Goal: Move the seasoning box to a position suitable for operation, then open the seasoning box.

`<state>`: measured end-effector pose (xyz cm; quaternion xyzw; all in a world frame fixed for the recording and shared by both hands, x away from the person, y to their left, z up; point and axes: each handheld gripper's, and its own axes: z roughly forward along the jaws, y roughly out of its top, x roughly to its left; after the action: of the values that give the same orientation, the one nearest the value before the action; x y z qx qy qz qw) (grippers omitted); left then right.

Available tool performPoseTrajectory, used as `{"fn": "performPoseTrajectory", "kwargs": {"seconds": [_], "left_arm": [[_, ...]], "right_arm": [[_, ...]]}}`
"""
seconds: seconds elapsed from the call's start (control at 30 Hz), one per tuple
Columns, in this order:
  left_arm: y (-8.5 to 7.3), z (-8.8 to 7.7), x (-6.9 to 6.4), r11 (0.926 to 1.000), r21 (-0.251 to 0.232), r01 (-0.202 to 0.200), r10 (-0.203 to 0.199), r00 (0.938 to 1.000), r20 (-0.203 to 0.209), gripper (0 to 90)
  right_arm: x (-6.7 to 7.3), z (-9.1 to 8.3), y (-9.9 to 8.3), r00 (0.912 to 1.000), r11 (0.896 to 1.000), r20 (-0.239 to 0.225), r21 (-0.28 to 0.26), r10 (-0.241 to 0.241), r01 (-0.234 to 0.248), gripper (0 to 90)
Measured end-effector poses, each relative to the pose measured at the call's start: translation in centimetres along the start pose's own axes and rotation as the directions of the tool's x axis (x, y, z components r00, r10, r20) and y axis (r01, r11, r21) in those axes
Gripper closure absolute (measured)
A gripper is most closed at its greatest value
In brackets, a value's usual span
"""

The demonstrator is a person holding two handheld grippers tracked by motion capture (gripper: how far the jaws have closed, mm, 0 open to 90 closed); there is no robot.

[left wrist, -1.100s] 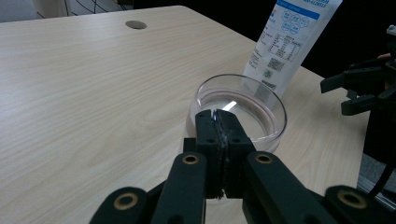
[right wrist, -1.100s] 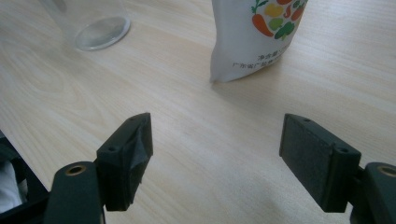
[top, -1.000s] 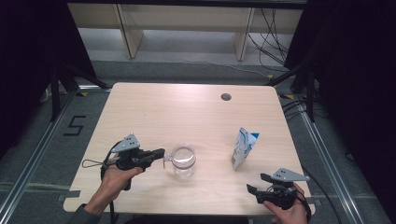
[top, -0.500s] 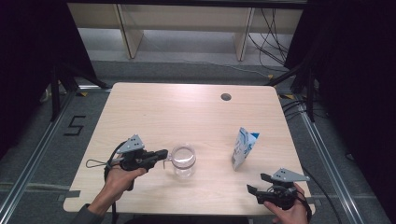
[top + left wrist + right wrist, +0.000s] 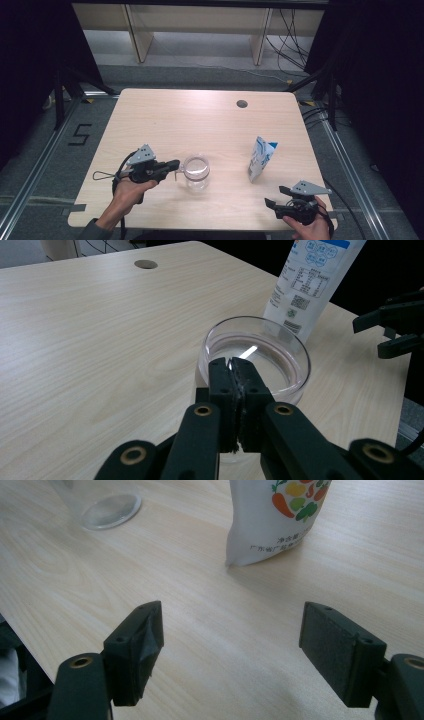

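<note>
We take the glass [image 5: 196, 172] as our reference: it stands upright on the wooden table [image 5: 200, 120], toward the near edge and slightly left of centre. Our left gripper [image 5: 173, 165] lies just left of the glass, pointing at it, with its jaws fully closed at the near rim; in the left gripper view [image 5: 232, 371] the pads appear pressed together on the glass wall at the rim. To the right of the glass, apart from it, a white printed pouch [image 5: 261, 158] stands upright with bare tabletop between them. Our right gripper [image 5: 274, 198] rests right of the glass and nearer the table edge, beyond the pouch, its jaws spread wide and holding nothing. A round cable hole [image 5: 242, 104] sits far behind the glass.
</note>
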<state>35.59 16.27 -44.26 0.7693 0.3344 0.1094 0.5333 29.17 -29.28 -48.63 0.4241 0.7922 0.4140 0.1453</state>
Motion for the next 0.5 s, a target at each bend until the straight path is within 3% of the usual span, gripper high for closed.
{"fn": "performPoseTrajectory", "kwargs": {"seconds": [0.03,0.07,0.33,0.37,0.4,0.47,0.5], "left_arm": [[-0.09,-0.01,-0.06,1.0000,0.003,0.003,-0.003,1.0000,-0.007,87.3],[-0.21,0.03,-0.02,1.0000,0.006,0.000,0.000,1.0000,-0.006,87.3],[-0.10,-0.01,-0.06,1.0000,0.000,0.002,-0.002,0.9999,-0.014,87.3],[-0.09,-0.01,-0.07,1.0000,-0.001,0.000,0.000,0.9999,-0.014,87.3],[-0.11,0.00,-0.10,1.0000,-0.001,0.000,0.000,0.9999,-0.013,87.3],[-0.13,0.01,-0.10,1.0000,0.000,-0.005,0.005,0.9999,-0.011,87.3],[-0.17,0.03,-0.08,1.0000,0.001,-0.006,0.006,0.9999,-0.011,87.3]], "right_arm": [[0.37,0.05,0.00,0.9990,0.999,-0.022,0.016,0.039,-0.039,26.9],[0.07,0.07,0.05,0.9999,1.000,-0.012,0.006,-0.006,0.006,26.9],[0.17,0.12,0.06,0.9998,1.000,-0.020,0.000,-0.006,0.006,26.9],[0.51,0.07,0.04,0.9996,1.000,-0.019,0.010,0.021,-0.021,26.9],[0.29,0.07,0.12,0.9997,1.000,-0.019,0.011,-0.014,0.014,27.2],[0.31,0.13,0.11,0.9998,1.000,-0.010,0.003,-0.020,0.020,28.2],[0.42,0.33,0.13,0.9990,1.000,-0.044,0.014,-0.007,0.008,28.4]]}}
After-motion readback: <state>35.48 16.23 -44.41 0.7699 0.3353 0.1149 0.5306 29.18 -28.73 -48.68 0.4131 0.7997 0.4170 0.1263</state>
